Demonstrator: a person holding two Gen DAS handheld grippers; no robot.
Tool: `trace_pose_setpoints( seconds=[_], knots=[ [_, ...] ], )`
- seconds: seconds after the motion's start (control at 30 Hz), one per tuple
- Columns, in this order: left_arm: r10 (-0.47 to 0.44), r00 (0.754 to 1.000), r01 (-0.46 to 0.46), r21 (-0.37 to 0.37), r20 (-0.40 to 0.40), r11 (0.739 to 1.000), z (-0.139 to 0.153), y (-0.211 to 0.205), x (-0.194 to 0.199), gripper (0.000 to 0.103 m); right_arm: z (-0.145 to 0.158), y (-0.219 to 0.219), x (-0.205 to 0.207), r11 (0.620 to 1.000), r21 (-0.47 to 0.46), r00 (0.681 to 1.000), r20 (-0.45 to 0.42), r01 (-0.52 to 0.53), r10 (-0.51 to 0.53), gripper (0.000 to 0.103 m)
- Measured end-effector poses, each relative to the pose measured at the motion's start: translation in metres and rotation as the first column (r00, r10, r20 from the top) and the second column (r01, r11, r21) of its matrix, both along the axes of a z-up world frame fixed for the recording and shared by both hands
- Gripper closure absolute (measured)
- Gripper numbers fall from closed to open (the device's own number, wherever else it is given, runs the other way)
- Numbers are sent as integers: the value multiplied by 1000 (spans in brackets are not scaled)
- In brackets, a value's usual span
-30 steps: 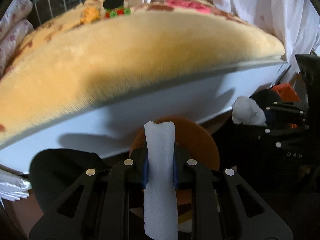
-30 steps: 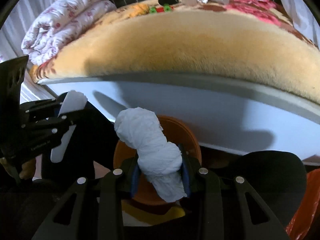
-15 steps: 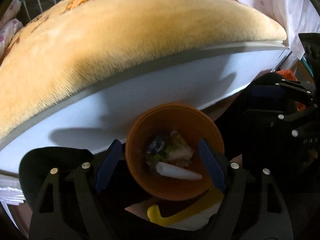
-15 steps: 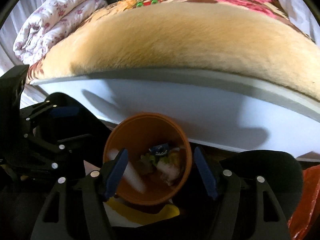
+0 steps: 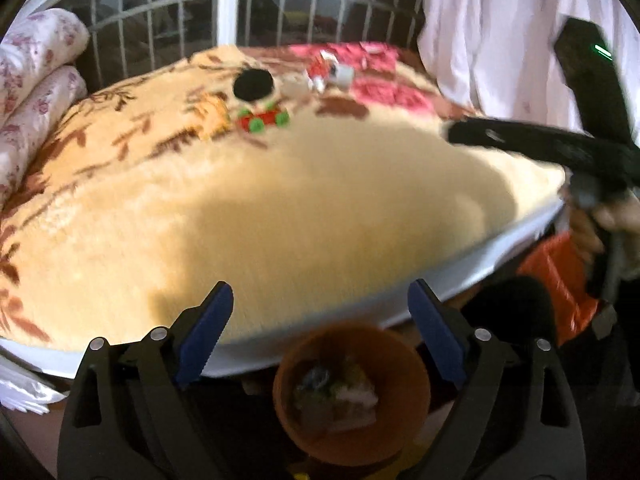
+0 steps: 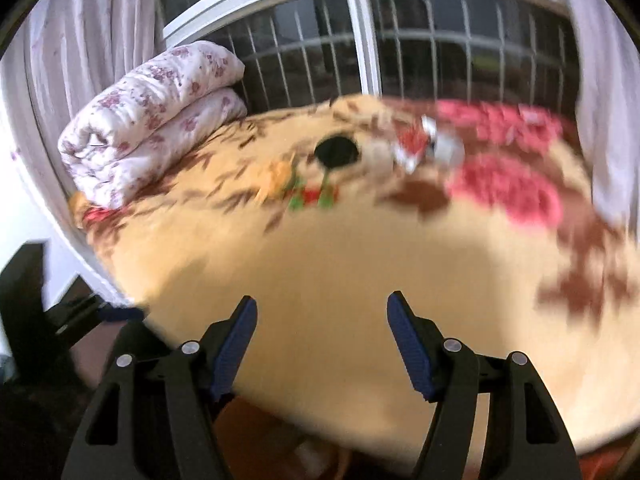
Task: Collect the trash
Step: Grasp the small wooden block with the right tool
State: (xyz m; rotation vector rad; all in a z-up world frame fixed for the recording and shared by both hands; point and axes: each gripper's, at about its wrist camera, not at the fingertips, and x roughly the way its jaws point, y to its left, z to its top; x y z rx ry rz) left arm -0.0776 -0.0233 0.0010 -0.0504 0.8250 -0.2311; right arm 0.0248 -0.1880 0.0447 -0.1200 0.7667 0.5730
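An orange bin (image 5: 352,392) with scraps of trash in it stands on the floor below the bed's edge, low between the fingers of my left gripper (image 5: 320,340), which is open and empty. My right gripper (image 6: 322,344) is open and empty above the near edge of the bed; it also shows at the right of the left wrist view (image 5: 520,140). On the far part of the blanket lie a black round lid (image 5: 253,85) (image 6: 336,152), a red and green wrapper (image 5: 262,120) (image 6: 314,196), and a red and white crumpled wrapper with a small white cup (image 5: 330,72) (image 6: 428,146).
A fluffy yellow blanket with red flowers (image 5: 280,200) covers the bed. A folded floral quilt (image 6: 156,116) lies at the far left. A barred window (image 6: 420,40) and white curtains (image 5: 500,28) stand behind. An orange plastic bag (image 5: 556,280) sits at the right by the bed.
Both grippers opened and dropped the white foam strip and the tissue wad into the orange bin. Both then rose and tilted up towards the bed top.
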Motion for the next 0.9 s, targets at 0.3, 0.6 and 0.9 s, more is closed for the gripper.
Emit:
trace_pose_setpoints(
  seconds=[0.3,0.6,0.9],
  knots=[
    [68,997,-66,-67,21,996,2,16,12,16,7,77,162,979,-163,990,38,-125,133,37],
    [116,993,-116,-125,-7,985,-8,40,24,15,-42,105,252,940,-295,985,-79,-169,152,39],
    [122,992,-124,-135,-19,983,-12,45,32,15,-59,103,285,936,-324,990,-93,-135,110,37]
  ],
)
